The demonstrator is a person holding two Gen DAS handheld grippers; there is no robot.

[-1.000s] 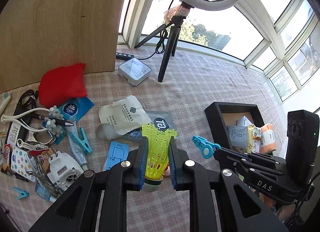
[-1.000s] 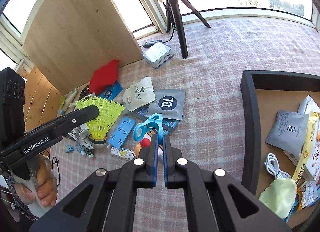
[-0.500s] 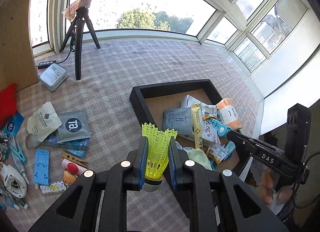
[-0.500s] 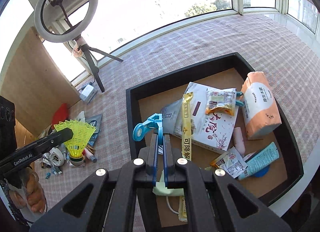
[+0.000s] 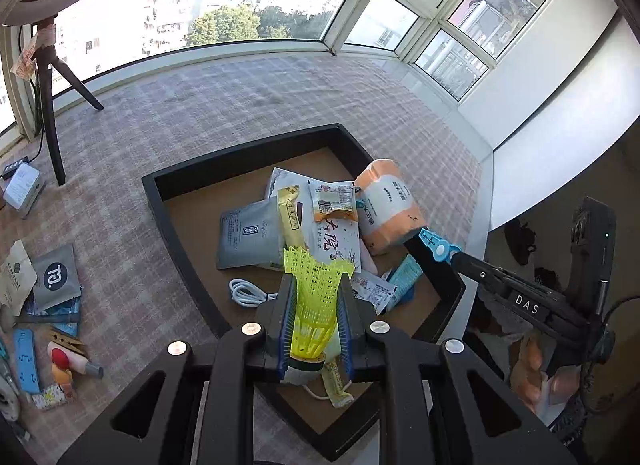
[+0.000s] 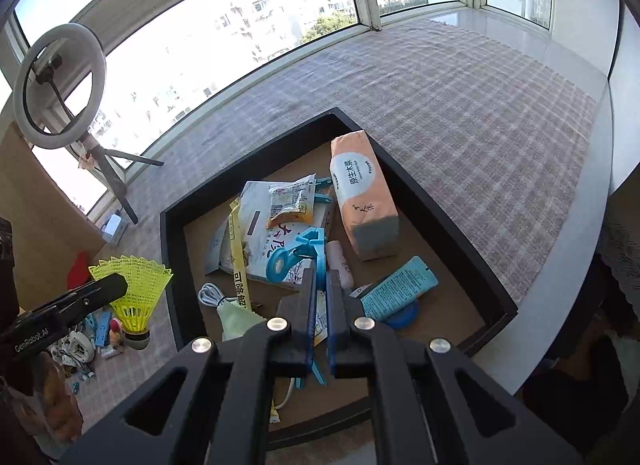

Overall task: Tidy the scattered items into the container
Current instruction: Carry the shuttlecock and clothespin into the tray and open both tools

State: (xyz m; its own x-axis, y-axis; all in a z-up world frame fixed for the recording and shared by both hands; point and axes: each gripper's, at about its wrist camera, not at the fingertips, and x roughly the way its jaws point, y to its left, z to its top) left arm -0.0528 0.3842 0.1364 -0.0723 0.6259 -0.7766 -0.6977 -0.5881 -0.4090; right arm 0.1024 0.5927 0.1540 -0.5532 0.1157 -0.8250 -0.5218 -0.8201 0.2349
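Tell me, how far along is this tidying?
Partly done. The black tray already holds packets and a tissue pack. In hand: the left hand-held gripper grips a yellow shuttlecock, the right hand-held gripper a blue clip. Left: pouches and small toys on the cloth.

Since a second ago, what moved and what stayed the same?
Both grippers swung away from the scattered pile to over the black tray. The left gripper is still shut on the yellow shuttlecock, the right gripper on the blue clip. Nothing was grabbed or dropped. The pile and tray contents stayed put.
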